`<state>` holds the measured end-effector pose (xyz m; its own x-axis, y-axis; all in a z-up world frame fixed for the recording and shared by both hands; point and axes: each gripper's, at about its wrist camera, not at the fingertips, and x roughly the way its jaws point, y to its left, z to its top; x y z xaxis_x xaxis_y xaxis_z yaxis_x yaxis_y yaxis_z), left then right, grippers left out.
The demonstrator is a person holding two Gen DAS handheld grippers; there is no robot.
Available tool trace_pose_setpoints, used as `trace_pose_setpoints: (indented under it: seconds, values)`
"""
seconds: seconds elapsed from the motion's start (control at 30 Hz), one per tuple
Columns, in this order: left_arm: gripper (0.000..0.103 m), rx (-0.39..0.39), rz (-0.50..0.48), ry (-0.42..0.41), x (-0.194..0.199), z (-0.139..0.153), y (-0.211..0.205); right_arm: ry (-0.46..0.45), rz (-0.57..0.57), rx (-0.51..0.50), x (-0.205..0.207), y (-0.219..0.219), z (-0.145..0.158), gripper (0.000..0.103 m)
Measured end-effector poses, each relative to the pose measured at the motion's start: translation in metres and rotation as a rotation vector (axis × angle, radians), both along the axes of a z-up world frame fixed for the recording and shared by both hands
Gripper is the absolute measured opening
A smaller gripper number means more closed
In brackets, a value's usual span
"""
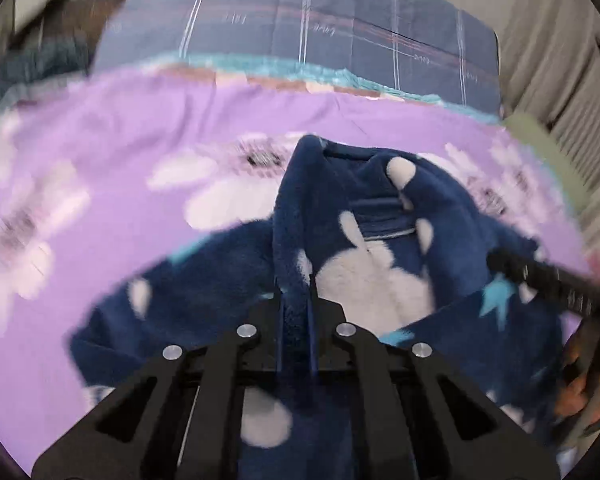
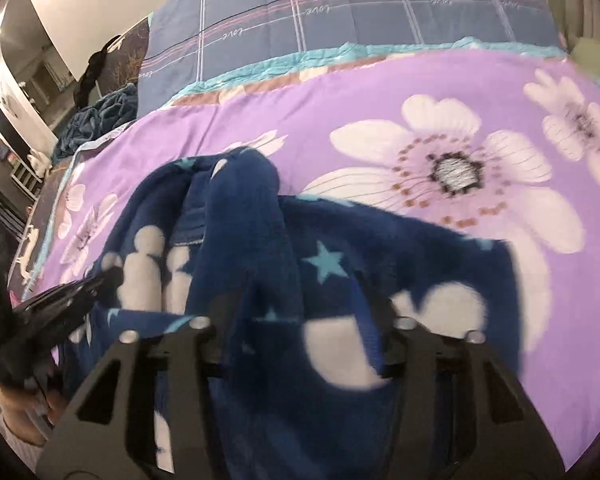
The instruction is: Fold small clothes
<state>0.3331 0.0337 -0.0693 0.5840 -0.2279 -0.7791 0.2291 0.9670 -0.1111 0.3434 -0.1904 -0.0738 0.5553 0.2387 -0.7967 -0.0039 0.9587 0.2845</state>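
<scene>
Purple flowered bedspread (image 2: 340, 92) under everything. My left gripper (image 1: 296, 280) is clamped on the blue fleece garment (image 1: 380, 208); right gripper (image 2: 300, 300) is buried in it, grip unclear.

My left gripper (image 1: 296, 280) points steeply down, its jaws pinched nearly together on a ridge of the garment (image 1: 364, 240). My right gripper (image 2: 300, 300) tilts down too; its jaws are buried in the fabric, so I can't see how they stand. Each gripper shows at the edge of the other's view, with my fingers (image 1: 588, 396) wrapped around the handle.
</scene>
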Motion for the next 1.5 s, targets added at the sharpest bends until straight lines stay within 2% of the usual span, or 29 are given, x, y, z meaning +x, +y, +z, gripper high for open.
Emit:
trace_pose_setpoints:
  seconds: [0.03,0.13,0.2,0.27,0.37,0.43,0.47,0.5,0.6,0.63,0.7,0.73,0.8,0.83,0.87,0.93,1.13,1.23,1.27,1.37,1.4,1.43,1.5]
  values:
    - [0.009,0.041,-0.001,-0.017,-0.003,0.000,-0.001,-0.021,0.034,-0.016,-0.001,0.005,0.000,0.005]
    - [0.011,0.092,-0.011,0.014,-0.001,-0.018,0.004,-0.081,0.012,-0.138,-0.008,0.009,0.001,0.003]
    - [0.017,0.069,0.009,0.033,0.005,-0.036,0.010,-0.008,-0.049,-0.240,0.001,0.007,-0.024,0.000]
    - [0.018,0.109,0.010,0.004,0.004,-0.038,0.004,-0.003,-0.039,-0.290,0.002,0.013,-0.041,0.000]
    - [0.020,0.174,0.011,-0.030,0.000,-0.037,-0.001,-0.074,-0.037,-0.392,-0.009,0.028,-0.027,0.000]
    - [0.024,0.151,0.015,-0.042,-0.002,-0.031,0.004,-0.130,-0.056,-0.345,-0.020,0.024,-0.013,0.000]
    - [0.031,0.120,0.024,-0.037,-0.004,-0.026,0.011,-0.147,-0.068,-0.297,-0.025,0.020,-0.007,0.000]
    - [0.035,0.088,0.040,-0.028,-0.004,-0.022,0.018,-0.167,-0.079,-0.198,-0.032,0.011,0.003,0.001]
    - [0.036,-0.056,0.076,-0.045,-0.012,-0.002,0.032,-0.185,-0.035,-0.026,-0.030,0.003,0.017,0.006]
    - [0.035,-0.101,0.072,-0.063,-0.013,0.005,0.032,-0.180,-0.019,-0.006,-0.030,0.005,0.021,0.007]
    - [0.033,-0.203,0.000,-0.090,-0.014,0.015,0.022,-0.150,0.011,0.011,-0.019,0.013,0.015,0.007]
    - [0.030,-0.193,-0.023,-0.082,-0.013,0.013,0.013,-0.102,0.006,0.000,-0.010,0.016,0.003,0.011]
    - [0.029,-0.075,-0.040,-0.015,-0.001,-0.011,-0.010,-0.005,-0.018,0.002,0.003,0.015,-0.027,0.010]
    - [0.030,-0.026,-0.035,0.026,0.006,-0.030,-0.016,0.002,-0.031,0.024,0.006,0.012,-0.044,0.010]
    - [0.030,-0.034,-0.037,0.011,0.010,-0.043,-0.018,-0.024,-0.033,0.037,0.003,0.012,-0.046,0.010]
    - [0.030,-0.049,-0.036,-0.003,0.011,-0.041,-0.017,-0.032,-0.030,0.005,0.002,0.017,-0.043,0.010]
    - [0.031,0.026,-0.036,-0.037,0.011,-0.041,-0.029,-0.060,-0.021,-0.083,0.001,0.033,-0.043,0.010]
    - [0.031,0.040,-0.032,-0.051,0.004,-0.038,-0.030,-0.080,-0.027,-0.110,-0.004,0.036,-0.041,0.010]
    - [0.033,0.031,-0.027,-0.063,0.000,-0.034,-0.027,-0.087,-0.032,-0.110,-0.009,0.035,-0.039,0.010]
    - [0.050,-0.022,-0.006,-0.081,-0.031,-0.013,-0.006,-0.103,-0.053,-0.062,-0.045,0.021,-0.014,0.015]
    - [0.058,-0.051,-0.022,-0.092,-0.046,-0.004,0.002,-0.115,-0.034,-0.032,-0.062,0.015,-0.007,0.023]
    - [0.060,-0.077,-0.055,-0.105,-0.062,0.003,0.008,-0.131,0.007,0.001,-0.088,0.010,0.002,0.032]
    - [0.063,-0.091,-0.129,-0.134,-0.101,0.016,0.018,-0.146,0.054,0.026,-0.135,0.001,0.010,0.034]
